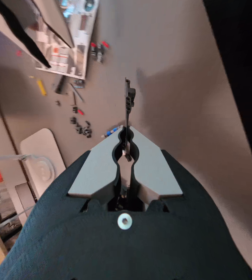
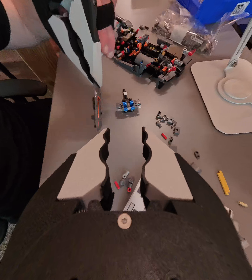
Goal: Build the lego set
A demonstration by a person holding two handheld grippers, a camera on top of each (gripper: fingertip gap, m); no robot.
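Nearest the lens in the right wrist view: right gripper point(image 2: 125, 128), fingers spread wide, nothing btwn them, hovering over the grey table point(image 2: 76, 136). Down in the gap, lying on the table, a few loose bits point(image 2: 124, 182): small red pins, grey connectors, a pale bushing.

Just ahead of its tips sits a small blue-and-grey subassembly point(image 2: 128, 106) w/ a black axle sticking up, white-capped. To the right of that, a scatter of grey connectors point(image 2: 167, 121) and one red pin point(image 2: 164, 136). A yellow beam point(image 2: 223, 182) lies further right, well apart from the rest.

Left gripper point(image 1: 126, 127) is clamped nearly closed on a long dark panel piece point(image 1: 128, 97); from the left wrist view it shows edge-on, thin, w/ pin holes near its far end. From the right wrist view the same gripper comes in from upper left, tips pointing down, and the panel hangs below them, dark w/ an orange line, just beside the blue subassembly; can't tell if its lower end touches the table.

Farther back: the big partly built chassis point(image 2: 149, 57), black and grey w/ orange, red and yellow parts, on the table. A hand point(image 2: 107, 40) w/ a black wrist wrap is beside its left end. Behind it, clear bags of parts point(image 2: 187, 30) and a blue bin point(image 2: 222, 10). White stand base point(image 2: 213, 109) at right. Open instruction booklet point(image 1: 67, 50) shows in the left wrist view, blurred.
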